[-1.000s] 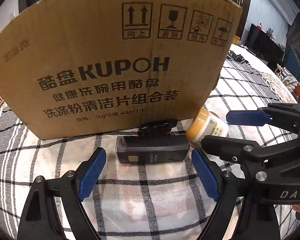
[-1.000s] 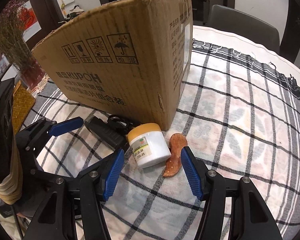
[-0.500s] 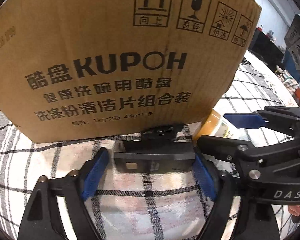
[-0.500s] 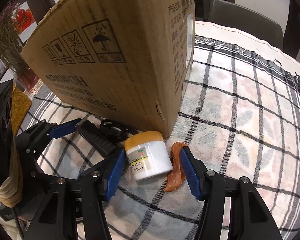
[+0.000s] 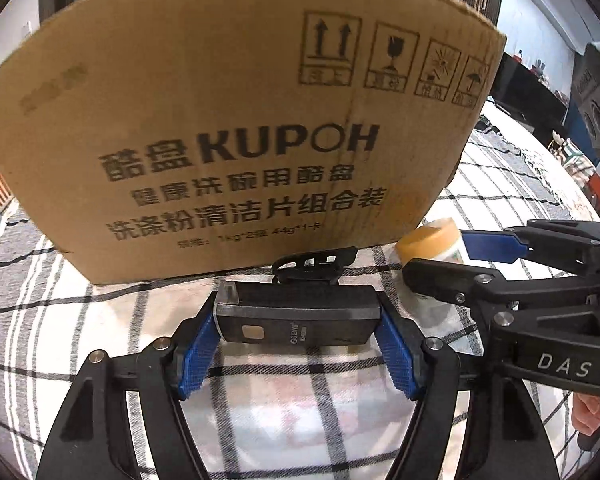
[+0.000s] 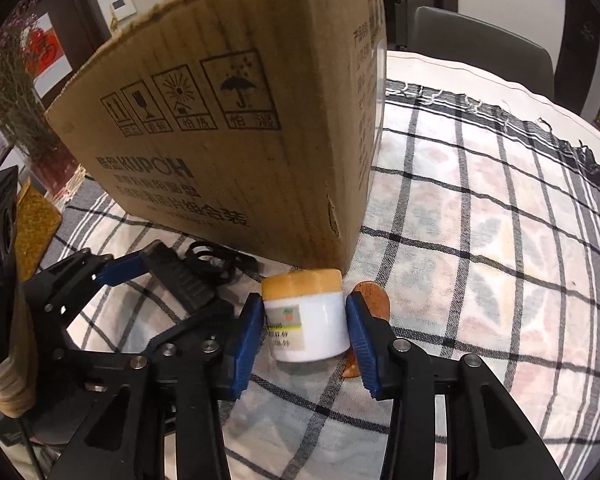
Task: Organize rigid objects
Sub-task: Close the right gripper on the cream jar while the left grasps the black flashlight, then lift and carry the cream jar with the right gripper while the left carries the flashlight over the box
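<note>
A black bike light (image 5: 296, 314) with a strap mount lies on the checked cloth in front of a tall cardboard box (image 5: 236, 128). My left gripper (image 5: 296, 344) is shut on the light, blue pads against both its ends. A white jar with a yellow lid (image 6: 306, 320) stands at the box's corner (image 6: 340, 208). My right gripper (image 6: 305, 334) is shut on the jar, pads pressing its sides. The jar's lid also shows in the left wrist view (image 5: 428, 236), partly behind my right gripper. The light shows in the right wrist view (image 6: 184, 276).
A brown wooden spoon-like piece (image 6: 374, 304) lies right of the jar, partly hidden by my right finger. The checked cloth (image 6: 500, 240) covers a round table. A grey chair (image 6: 480, 52) stands behind. Dried flowers (image 6: 16, 112) stand at far left.
Both grippers moved forward and closed: the left one onto the bike light, the right one onto the jar. Both were open one second ago.
</note>
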Demonstrator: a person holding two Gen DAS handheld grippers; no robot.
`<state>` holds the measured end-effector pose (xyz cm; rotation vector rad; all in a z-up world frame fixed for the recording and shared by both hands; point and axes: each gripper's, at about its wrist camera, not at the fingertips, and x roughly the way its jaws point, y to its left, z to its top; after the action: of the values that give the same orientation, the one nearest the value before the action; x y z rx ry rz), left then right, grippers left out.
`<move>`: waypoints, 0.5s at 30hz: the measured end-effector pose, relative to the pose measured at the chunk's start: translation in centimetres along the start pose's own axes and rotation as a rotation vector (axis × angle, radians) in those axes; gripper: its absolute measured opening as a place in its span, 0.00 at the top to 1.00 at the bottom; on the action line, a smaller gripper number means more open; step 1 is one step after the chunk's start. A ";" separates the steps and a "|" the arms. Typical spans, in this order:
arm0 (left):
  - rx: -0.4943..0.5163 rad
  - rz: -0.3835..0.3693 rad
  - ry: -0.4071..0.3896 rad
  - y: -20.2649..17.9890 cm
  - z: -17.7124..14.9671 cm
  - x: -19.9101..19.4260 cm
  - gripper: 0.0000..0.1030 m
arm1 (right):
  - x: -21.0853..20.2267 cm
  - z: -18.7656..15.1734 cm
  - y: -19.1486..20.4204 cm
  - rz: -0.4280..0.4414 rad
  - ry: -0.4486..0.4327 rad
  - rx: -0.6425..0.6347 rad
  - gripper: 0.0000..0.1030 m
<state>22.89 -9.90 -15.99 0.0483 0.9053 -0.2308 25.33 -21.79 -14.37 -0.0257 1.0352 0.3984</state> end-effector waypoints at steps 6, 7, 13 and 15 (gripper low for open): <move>-0.026 0.022 0.008 1.0 -0.6 -1.2 0.30 | -1.0 -0.4 0.1 -0.022 -0.013 0.027 0.59; -0.030 0.024 0.010 1.1 -0.7 -1.4 0.30 | -1.1 -0.5 0.2 -0.026 -0.013 0.031 0.59; -0.047 0.018 0.002 1.6 -1.2 -3.0 0.30 | -2.4 -1.0 1.0 -0.036 -0.024 0.039 0.59; -0.050 0.021 -0.006 1.7 -1.2 -3.6 0.30 | -2.7 -1.0 1.3 -0.045 -0.029 0.039 0.59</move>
<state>20.19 -7.41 -14.05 0.0108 0.9040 -0.1891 22.82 -21.65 -12.40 -0.0083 1.0114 0.3366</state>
